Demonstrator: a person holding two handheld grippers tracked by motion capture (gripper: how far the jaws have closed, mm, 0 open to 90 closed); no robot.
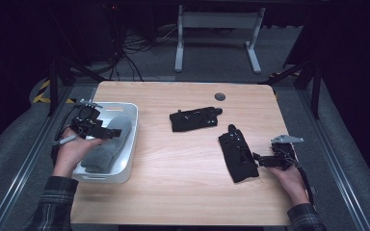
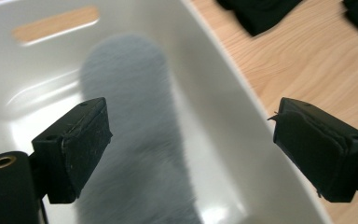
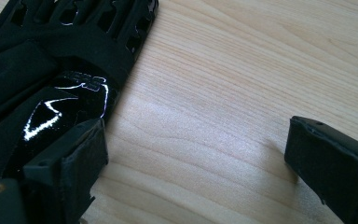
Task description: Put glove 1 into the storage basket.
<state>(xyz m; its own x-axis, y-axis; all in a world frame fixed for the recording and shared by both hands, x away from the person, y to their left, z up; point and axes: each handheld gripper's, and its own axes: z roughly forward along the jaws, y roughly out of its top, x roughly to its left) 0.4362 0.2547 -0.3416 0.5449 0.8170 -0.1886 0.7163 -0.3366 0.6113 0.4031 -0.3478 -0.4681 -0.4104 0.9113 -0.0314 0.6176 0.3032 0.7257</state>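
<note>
At left of the high view, we note the left tool [image 1: 107, 131] gaping empty over the grey glove [image 1: 107, 147] binned in the white basket [image 1: 131, 144]; right tool [image 1: 259, 159] open beside the near black glove [image 1: 238, 156]; far black glove [image 1: 195, 119] remains on the bench [image 1: 183, 183].

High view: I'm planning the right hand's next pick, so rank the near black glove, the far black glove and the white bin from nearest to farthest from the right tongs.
1. Near black glove: just left of the right tongs.
2. Far black glove: farther up the table, toward the middle.
3. White bin: at the table's left edge, holding a grey sock.
</note>
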